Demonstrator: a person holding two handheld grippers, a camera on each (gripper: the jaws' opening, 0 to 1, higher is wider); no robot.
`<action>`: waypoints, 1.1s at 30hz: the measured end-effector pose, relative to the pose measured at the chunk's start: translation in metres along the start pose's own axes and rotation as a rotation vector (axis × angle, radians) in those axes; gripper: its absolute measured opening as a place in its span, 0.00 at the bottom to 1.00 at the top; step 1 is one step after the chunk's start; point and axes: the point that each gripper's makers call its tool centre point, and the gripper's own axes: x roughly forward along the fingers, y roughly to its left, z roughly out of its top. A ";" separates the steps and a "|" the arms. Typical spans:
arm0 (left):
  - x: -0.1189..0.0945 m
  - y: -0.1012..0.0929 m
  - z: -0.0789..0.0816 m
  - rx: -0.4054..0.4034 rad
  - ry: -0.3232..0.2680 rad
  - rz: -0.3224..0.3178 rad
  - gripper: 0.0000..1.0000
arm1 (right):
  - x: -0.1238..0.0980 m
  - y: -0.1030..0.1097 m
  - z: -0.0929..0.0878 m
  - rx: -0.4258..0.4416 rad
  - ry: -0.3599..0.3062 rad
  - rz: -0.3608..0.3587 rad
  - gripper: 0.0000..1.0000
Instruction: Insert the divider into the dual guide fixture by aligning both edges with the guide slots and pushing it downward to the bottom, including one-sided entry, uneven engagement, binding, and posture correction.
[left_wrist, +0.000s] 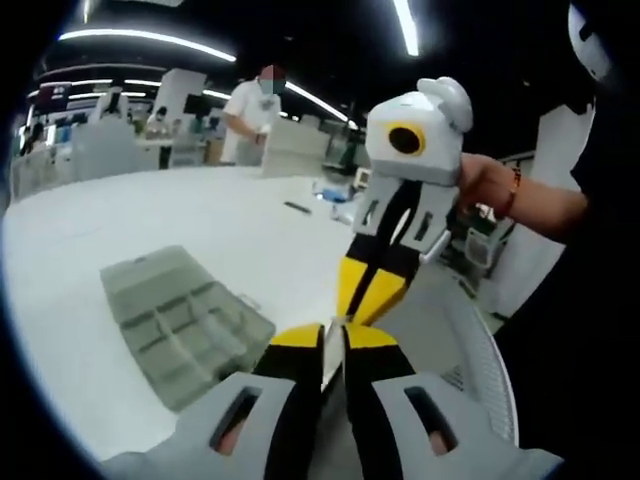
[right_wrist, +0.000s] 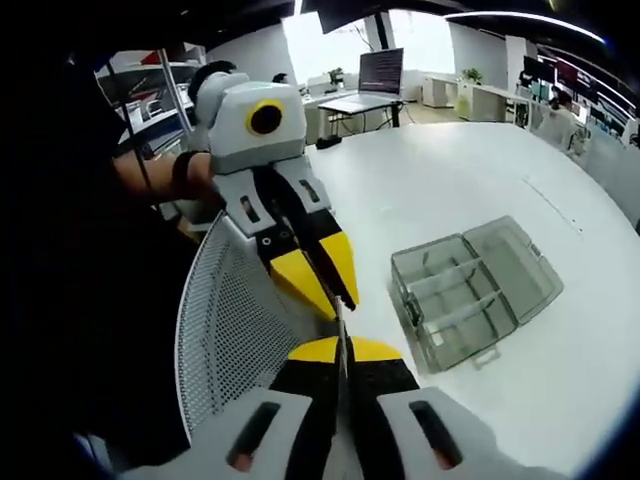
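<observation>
Both tools, left tool (left_wrist: 333, 335) and right tool (right_wrist: 342, 348), are pinched closed on one thin divider (right_wrist: 340, 322) held between them, above a mesh chair back (right_wrist: 225, 330). Farther off, the clear fixture box (right_wrist: 470, 290) lies open on the white counter (right_wrist: 450, 180).
</observation>
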 end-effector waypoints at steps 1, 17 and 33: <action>0.000 0.000 0.000 -0.004 -0.001 0.000 0.06 | 0.000 0.000 0.000 -0.002 0.002 0.002 0.00; -0.005 0.019 0.001 -0.037 -0.033 0.054 0.16 | 0.002 -0.022 0.007 -0.081 0.079 -0.032 0.00; -0.012 0.032 0.000 -0.028 -0.032 0.080 0.23 | 0.002 -0.042 0.003 -0.104 0.167 -0.056 0.00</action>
